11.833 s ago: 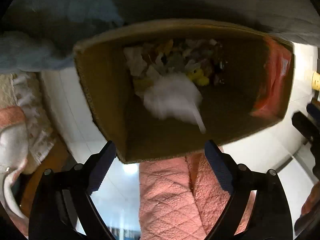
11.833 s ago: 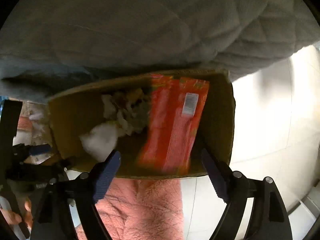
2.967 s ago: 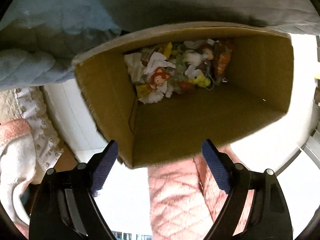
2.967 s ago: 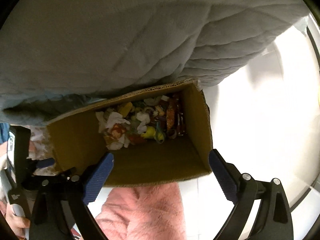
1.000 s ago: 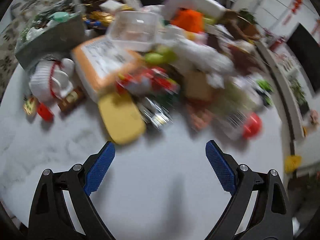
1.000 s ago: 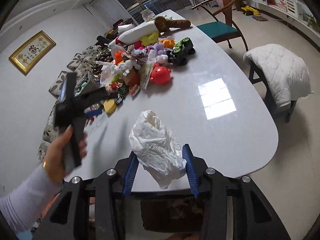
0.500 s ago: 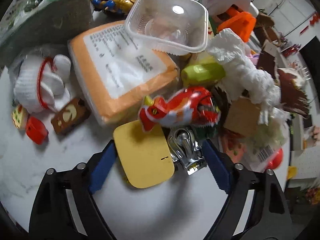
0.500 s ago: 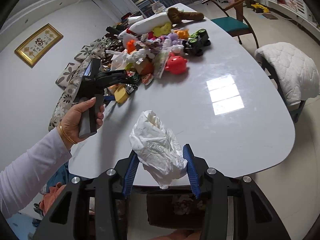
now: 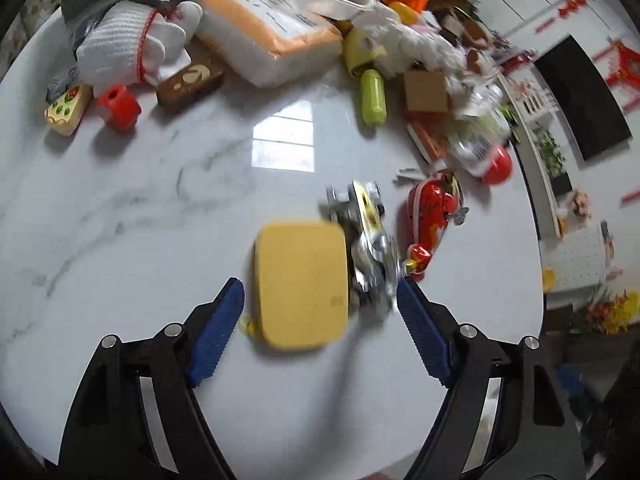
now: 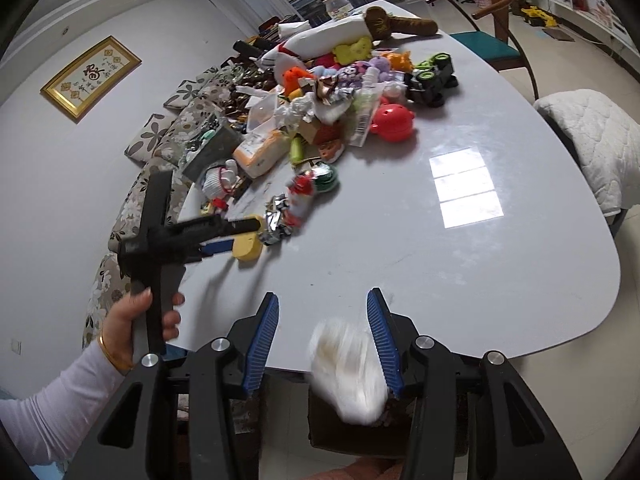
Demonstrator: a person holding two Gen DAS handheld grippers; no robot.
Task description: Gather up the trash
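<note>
My left gripper (image 9: 320,324) is open on the white table (image 9: 160,216). Between its fingers lie a yellow sponge (image 9: 301,284) and a crumpled silver foil wrapper (image 9: 366,240). A red toy fish (image 9: 434,212) lies just right of the foil. In the right wrist view the left gripper (image 10: 240,234) sits at the sponge (image 10: 247,247) and foil (image 10: 278,220). My right gripper (image 10: 322,332) is open past the table's near edge. A blurred white crumpled tissue (image 10: 352,368) is loose between its fingers, above the dark opening of the box (image 10: 324,424) below.
A heap of toys, packets and wrappers (image 10: 320,108) covers the far left of the table. An orange packet (image 9: 268,36), a white glove (image 9: 128,48), a green tube (image 9: 373,98) and small blocks (image 9: 118,108) lie ahead. A quilt-covered seat (image 10: 592,136) stands right.
My right gripper has opened and the white tissue has dropped out of it. My left gripper has pulled the sponge, foil and red fish out of the heap toward the table's near edge.
</note>
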